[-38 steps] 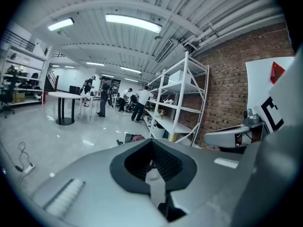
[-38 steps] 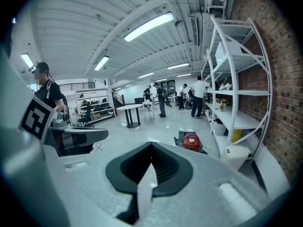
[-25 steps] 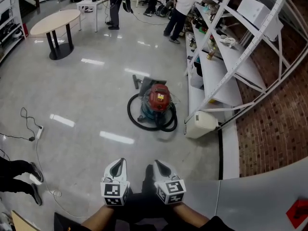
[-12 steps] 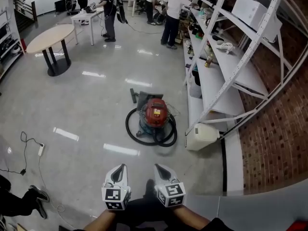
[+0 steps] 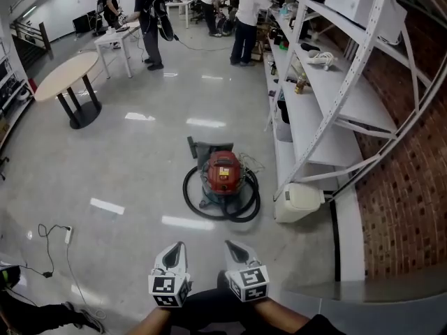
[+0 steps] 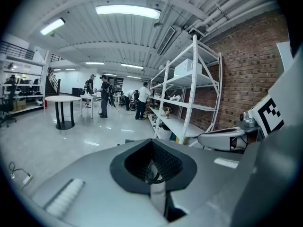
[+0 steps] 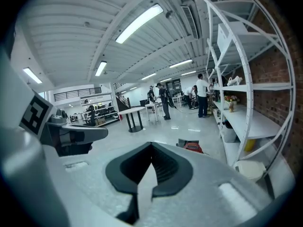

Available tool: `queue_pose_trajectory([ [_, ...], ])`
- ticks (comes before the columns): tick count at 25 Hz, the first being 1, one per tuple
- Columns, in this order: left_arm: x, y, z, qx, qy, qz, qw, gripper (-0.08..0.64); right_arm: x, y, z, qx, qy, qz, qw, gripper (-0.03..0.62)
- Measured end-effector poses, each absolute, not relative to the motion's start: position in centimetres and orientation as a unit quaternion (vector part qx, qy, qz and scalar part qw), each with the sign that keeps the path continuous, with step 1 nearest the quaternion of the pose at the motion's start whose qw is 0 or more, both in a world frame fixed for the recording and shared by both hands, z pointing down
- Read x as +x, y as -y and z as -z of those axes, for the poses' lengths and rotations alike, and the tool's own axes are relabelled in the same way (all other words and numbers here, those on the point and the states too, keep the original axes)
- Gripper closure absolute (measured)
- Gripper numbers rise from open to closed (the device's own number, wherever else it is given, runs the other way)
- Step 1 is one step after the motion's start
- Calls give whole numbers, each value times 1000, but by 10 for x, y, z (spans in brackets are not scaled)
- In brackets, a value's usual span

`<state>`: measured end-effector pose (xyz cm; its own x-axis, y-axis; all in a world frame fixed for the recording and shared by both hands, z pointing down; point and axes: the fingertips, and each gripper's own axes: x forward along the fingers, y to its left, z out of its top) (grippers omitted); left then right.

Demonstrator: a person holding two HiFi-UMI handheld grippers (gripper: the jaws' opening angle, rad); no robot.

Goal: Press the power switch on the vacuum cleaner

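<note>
The left gripper (image 5: pixel 177 247) and the right gripper (image 5: pixel 231 246) hang side by side at the near edge of the head view, low over the floor (image 5: pixel 126 180). On both, the fingers (image 6: pixel 94 183) are closed tip to tip. Only a thin slit stays open behind the tips, and neither pair holds or touches anything.

The vacuum cleaner (image 5: pixel 223 173), which has a red top, stands on the floor well ahead of both grippers. A black hose (image 5: pixel 192 199) is coiled around its base. Just to its right, a white container (image 5: pixel 299 202) sits at the foot of the white shelf rack (image 5: pixel 328 103). In the right gripper view the vacuum cleaner shows just past the closed fingertips, slightly to the right.
</note>
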<state>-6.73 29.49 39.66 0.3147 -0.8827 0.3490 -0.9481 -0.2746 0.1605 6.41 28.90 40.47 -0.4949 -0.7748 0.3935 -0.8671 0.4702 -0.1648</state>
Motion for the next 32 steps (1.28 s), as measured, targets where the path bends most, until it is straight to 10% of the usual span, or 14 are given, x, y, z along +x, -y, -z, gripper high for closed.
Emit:
queue_pose_trajectory([
  [32, -46, -116, -422, 828, 517, -113, 187, 543, 81, -133, -426, 535, 805, -193, 168, 600],
])
